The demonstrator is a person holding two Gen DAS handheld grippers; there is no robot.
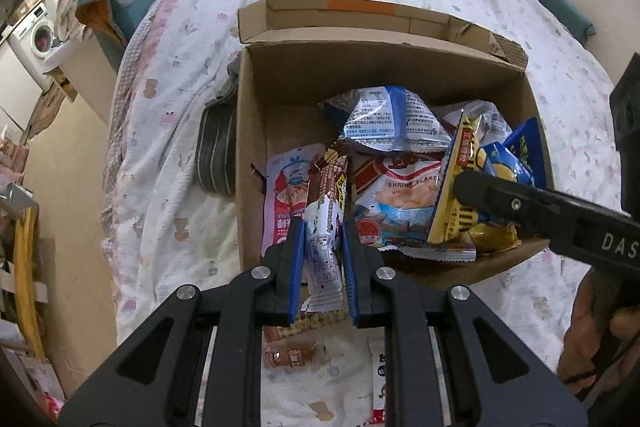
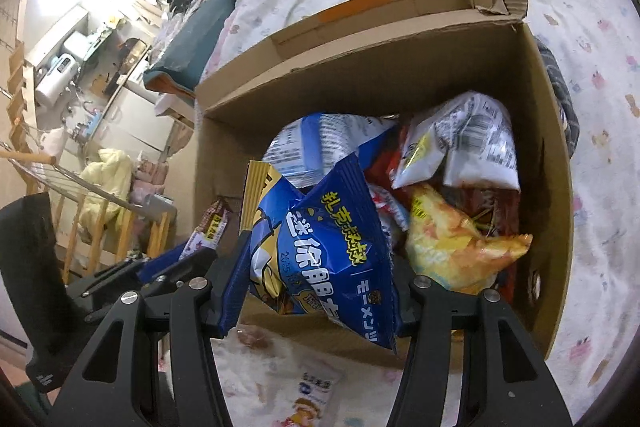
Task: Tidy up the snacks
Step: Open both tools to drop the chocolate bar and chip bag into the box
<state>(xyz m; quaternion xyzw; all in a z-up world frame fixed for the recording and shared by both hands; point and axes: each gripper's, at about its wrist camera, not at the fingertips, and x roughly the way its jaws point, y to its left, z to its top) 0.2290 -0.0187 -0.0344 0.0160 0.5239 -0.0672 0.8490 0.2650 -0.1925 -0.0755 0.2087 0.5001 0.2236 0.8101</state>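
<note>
Left hand-held gripper [image 1: 322, 227] pinches a wafer stick packet [image 1: 326, 211] over the cardboard box [image 1: 248, 131].

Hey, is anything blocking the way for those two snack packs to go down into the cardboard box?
Nothing visible blocks either. The left gripper holds the brown-and-white snack stick over the near wall of the cardboard box, above a pink packet. The right gripper holds the blue snack bag over piled snacks; it would land on them.

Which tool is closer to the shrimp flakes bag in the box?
The right tool. Holding a blue snack bag, it reaches in just beside the shrimp flakes bag. The left tool grips a brown-and-white bar by the cardboard box's near edge, a little farther off.
</note>
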